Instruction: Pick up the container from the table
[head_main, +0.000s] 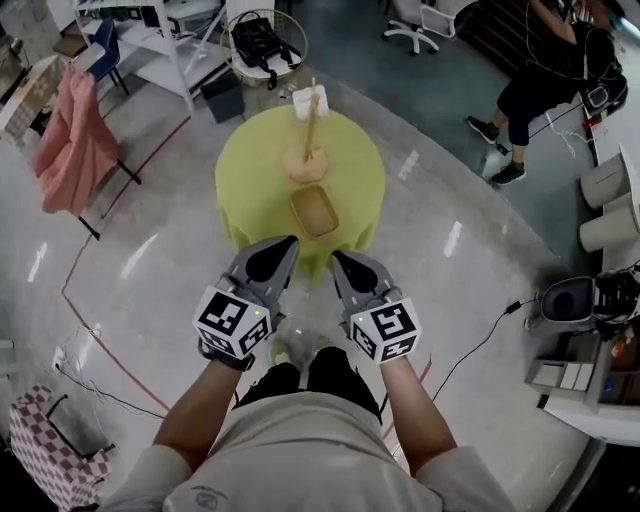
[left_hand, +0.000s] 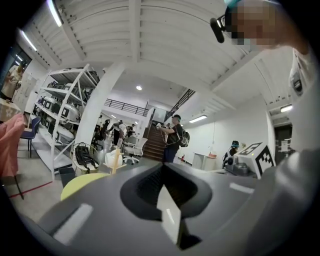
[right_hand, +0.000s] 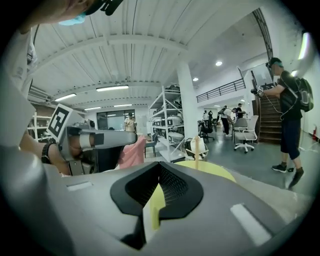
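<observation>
Apart, container (head_main: 314, 211) on table (head_main: 255, 170), beyond left gripper (head_main: 288, 243), right gripper (head_main: 338, 258), fingers (head_main: 270, 260) closed.

The right tool (right_hand: 155, 212) hides most of the yellow table (right_hand: 215, 170) (its container (head_main: 315, 211) wholly).

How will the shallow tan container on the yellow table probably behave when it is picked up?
The container looks shallow, open and empty, so it is probably light. Its rim seems thin and stiff, perhaps wood, so a grip on one edge alone may let it tilt. It sits flat on the table, so it is unlikely to roll.
</observation>
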